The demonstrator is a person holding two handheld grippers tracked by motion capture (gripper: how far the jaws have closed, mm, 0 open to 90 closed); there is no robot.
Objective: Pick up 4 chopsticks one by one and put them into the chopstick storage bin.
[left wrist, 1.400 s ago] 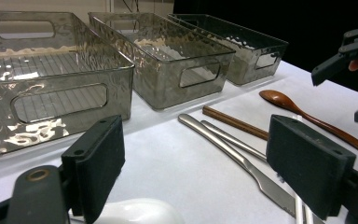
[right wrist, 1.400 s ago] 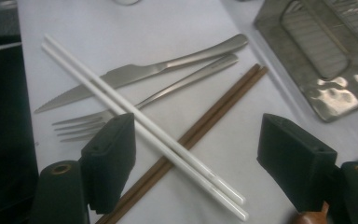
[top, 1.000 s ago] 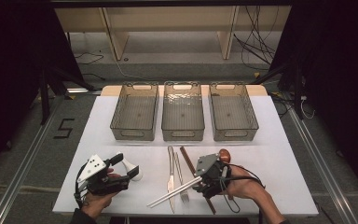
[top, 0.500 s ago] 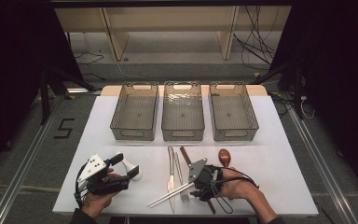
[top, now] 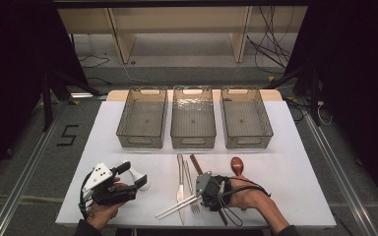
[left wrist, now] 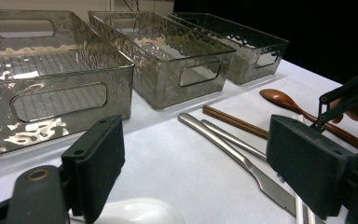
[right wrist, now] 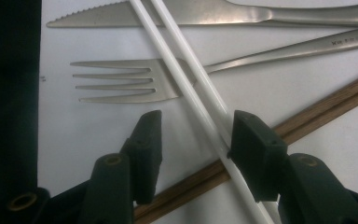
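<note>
Over the white chopsticks (top: pixel 176 206) (right wrist: pixel 182 70) sits my right gripper (top: pixel 201 194) (right wrist: pixel 196 135), pointing down at the table. Its jaws have just been closing and still stand apart. The chopsticks run between them, close against the right pad, while the left pad is clear of them. Beneath lie a fork (right wrist: pixel 121 81), a knife (right wrist: pixel 205 14) and wooden chopsticks (right wrist: pixel 317 112). A brown spoon (top: pixel 237 164) (left wrist: pixel 279 99) lies to the right. My left gripper (top: pixel 133 174) (left wrist: pixel 196 158) rests open at the front left, a white ceramic spoon (top: pixel 140 181) (left wrist: pixel 140 212) below its jaws.
Three clear plastic bins stand in a row at the back of the white table (top: pixel 300 167): left (top: pixel 142 142), middle (top: pixel 193 143), right (top: pixel 248 142). All hold nothing. The table's front edge runs just under both hands.
My right gripper has sunk and shifted left toward the front edge, onto the white chopsticks, and its jaws have narrowed. The left hand has stayed put.
</note>
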